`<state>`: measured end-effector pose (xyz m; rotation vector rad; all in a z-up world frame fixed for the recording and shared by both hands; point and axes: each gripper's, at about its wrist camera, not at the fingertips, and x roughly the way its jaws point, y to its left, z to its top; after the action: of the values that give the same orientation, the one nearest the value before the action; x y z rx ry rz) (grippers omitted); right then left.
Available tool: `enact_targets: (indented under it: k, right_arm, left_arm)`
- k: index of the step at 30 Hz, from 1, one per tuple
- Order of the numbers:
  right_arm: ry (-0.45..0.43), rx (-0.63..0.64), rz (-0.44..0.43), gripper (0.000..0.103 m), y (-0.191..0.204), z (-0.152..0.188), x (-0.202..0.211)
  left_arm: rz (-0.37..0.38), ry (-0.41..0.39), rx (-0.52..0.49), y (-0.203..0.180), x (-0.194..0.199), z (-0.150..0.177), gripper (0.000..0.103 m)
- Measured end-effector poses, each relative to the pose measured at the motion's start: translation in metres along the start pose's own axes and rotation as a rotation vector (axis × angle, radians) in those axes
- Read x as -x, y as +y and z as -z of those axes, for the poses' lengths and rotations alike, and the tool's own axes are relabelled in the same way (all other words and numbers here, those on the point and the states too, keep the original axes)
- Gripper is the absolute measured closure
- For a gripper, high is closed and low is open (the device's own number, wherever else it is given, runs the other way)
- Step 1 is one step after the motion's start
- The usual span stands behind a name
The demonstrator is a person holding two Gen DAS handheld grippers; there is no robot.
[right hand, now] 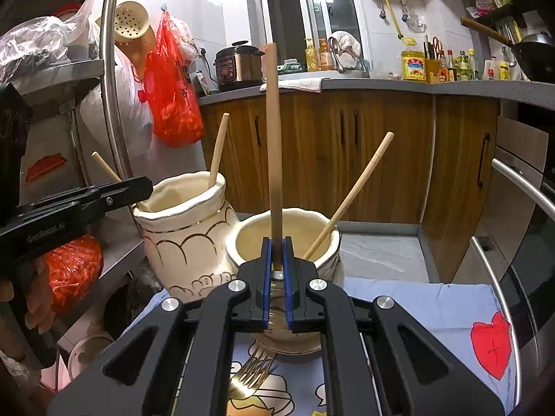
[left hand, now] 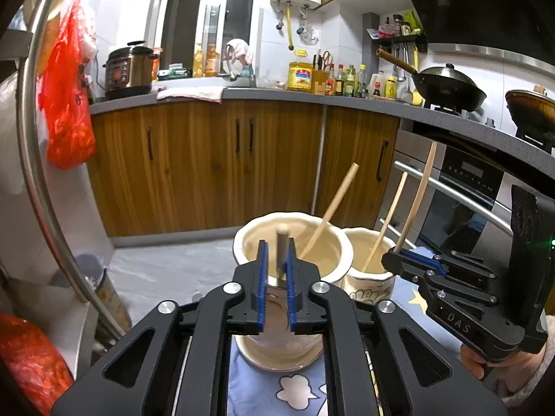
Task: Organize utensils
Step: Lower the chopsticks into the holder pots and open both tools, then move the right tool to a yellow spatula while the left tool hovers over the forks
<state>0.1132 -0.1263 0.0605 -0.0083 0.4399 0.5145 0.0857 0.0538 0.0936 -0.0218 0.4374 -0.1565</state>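
Two cream ceramic jars stand on a blue patterned cloth. In the left wrist view my left gripper (left hand: 277, 260) is shut on a wooden-handled utensil (left hand: 281, 242), held in front of the near jar (left hand: 256, 242), which holds another wooden-handled utensil (left hand: 333, 208). My right gripper (left hand: 395, 253) shows at the right, over the second jar (left hand: 367, 277). In the right wrist view my right gripper (right hand: 276, 260) is shut on a wooden-handled gold fork (right hand: 272, 131); its tines (right hand: 251, 371) hang below, in front of the near jar (right hand: 249, 239). My left gripper (right hand: 138, 187) is by the taller jar (right hand: 187, 239).
Wooden cabinets (left hand: 208, 159) and a grey counter with a pressure cooker (left hand: 128, 69) and bottles lie ahead. An oven (left hand: 461, 201) with a steel bar is at the right. A metal rack with red bags (right hand: 173, 97) stands at the left. A bin (left hand: 93, 270) sits on the floor.
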Motion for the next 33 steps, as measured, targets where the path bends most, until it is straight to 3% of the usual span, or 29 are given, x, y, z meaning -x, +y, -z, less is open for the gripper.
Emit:
enact_targets:
  k: [3,5,7,9,11,15,19,25,33]
  right_arm:
    - [0.001,-0.012,0.000,0.096,-0.003,-0.002,-0.001]
    - [-0.002,-0.019,-0.004,0.088,-0.004,-0.003,0.000]
    - [-0.007,-0.026,-0.011,0.073,-0.006,-0.004,0.002]
    - [-0.019,-0.024,-0.008,0.073,-0.006,-0.008,0.006]
    - [-0.030,-0.021,-0.004,0.070,-0.006,-0.013,0.010]
    - [-0.040,-0.035,0.002,0.046,-0.008,-0.020,0.022]
    - [-0.035,-0.046,0.010,0.031,-0.010,-0.023,0.040]
    - [-0.030,-0.083,0.042,0.005,-0.016,-0.018,0.073]
    - [0.028,-0.159,0.100,0.005,-0.030,0.011,0.107]
  left_arm:
    - [0.002,-0.002,-0.004,-0.002,0.000,0.000,0.086]
    - [0.003,-0.001,-0.012,-0.004,0.000,0.000,0.084]
    - [0.002,0.000,-0.013,-0.005,0.000,-0.001,0.072]
    - [-0.003,0.000,-0.020,-0.006,0.001,-0.002,0.062]
    - [-0.011,-0.002,-0.029,-0.007,0.003,-0.003,0.058]
    - [-0.019,0.002,-0.043,-0.014,0.013,-0.006,0.039]
    - [-0.041,0.012,-0.062,-0.021,0.025,-0.005,0.027]
    - [-0.073,0.035,-0.066,-0.028,0.051,0.004,0.019]
    - [-0.093,0.072,-0.037,-0.039,0.079,0.028,0.013]
